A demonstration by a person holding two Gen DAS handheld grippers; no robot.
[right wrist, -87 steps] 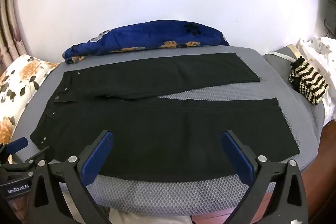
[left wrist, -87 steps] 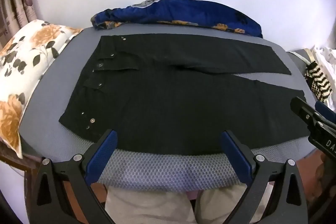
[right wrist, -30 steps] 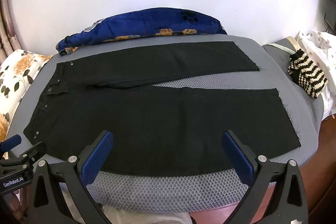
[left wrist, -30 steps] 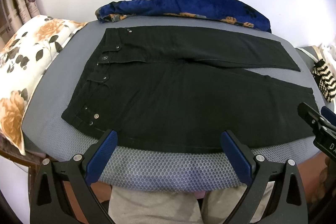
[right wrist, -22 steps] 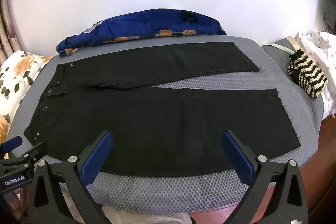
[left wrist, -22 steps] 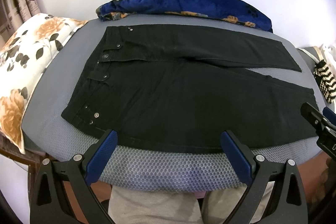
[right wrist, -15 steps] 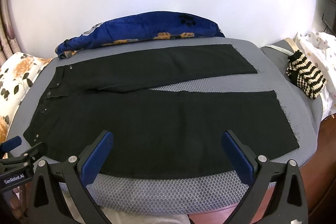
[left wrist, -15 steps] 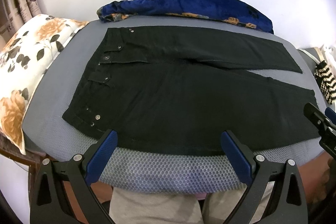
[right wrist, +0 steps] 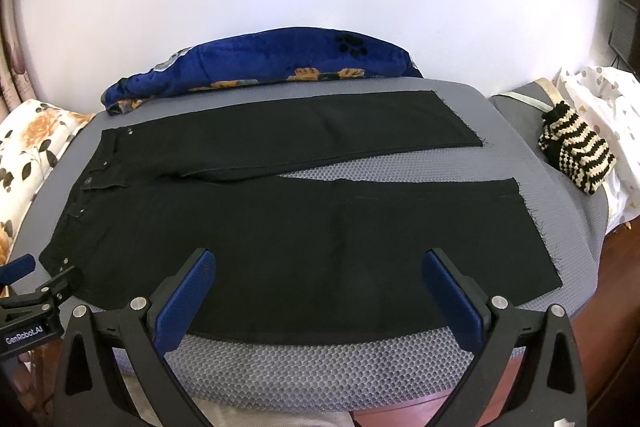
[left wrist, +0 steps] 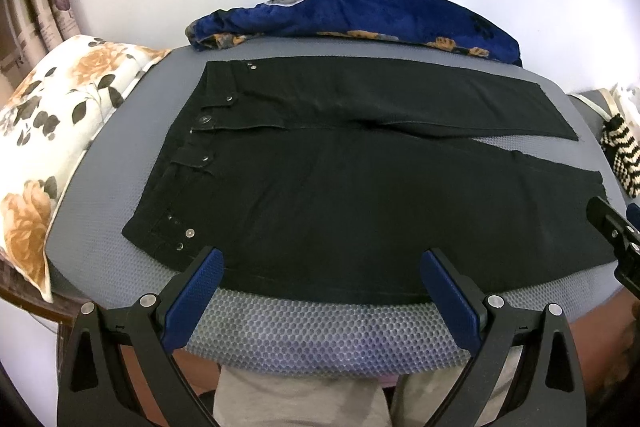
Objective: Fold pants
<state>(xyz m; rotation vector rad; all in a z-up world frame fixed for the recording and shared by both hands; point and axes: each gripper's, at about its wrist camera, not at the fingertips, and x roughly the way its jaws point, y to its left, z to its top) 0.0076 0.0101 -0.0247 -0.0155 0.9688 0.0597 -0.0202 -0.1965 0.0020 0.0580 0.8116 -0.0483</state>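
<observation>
The pants (left wrist: 352, 187) look soft and floppy. Both grippers, left (left wrist: 320, 287) and right (right wrist: 320, 287), gape wide, holding nothing. Grab the near edge.

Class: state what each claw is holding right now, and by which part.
Nothing: the left claw and right claw are open, short of the black pants.

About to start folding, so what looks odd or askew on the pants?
Nothing much: the pants lie flat. The hems are raw and frayed, and the legs splay apart toward them, showing the mat between.
</observation>
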